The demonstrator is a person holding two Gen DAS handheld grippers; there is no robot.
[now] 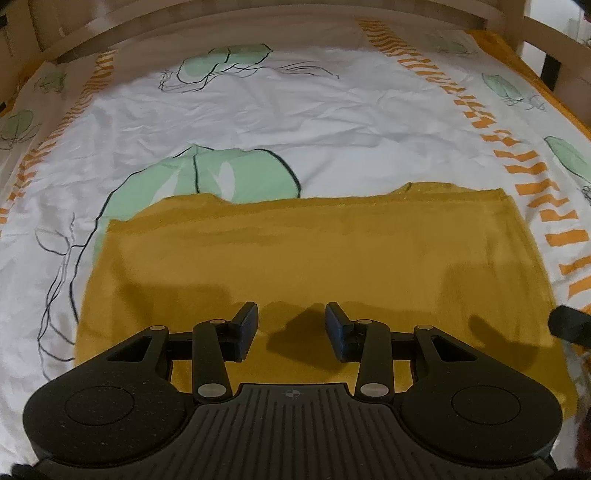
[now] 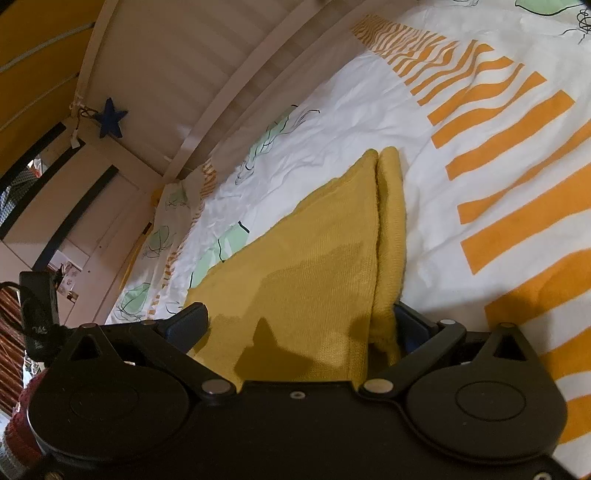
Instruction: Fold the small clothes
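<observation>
Yellow cloth (image 1: 317, 254) lies flat on the bed sheet (image 1: 314, 110), right under and ahead of both your grippers. Your left gripper (image 1: 291, 328) has its jaws wide apart, holding nothing. Your right gripper (image 2: 299, 325) is spread too, with the cloth's folded edge between its jaws. If you lift before pinching tight, the fold could slip loose. A wooden bed rail (image 1: 258, 22) stands far ahead of your left jaws.

The left tool (image 1: 291, 325) hovers with fingers apart; the right tool (image 2: 303, 325) is spread wide.
</observation>
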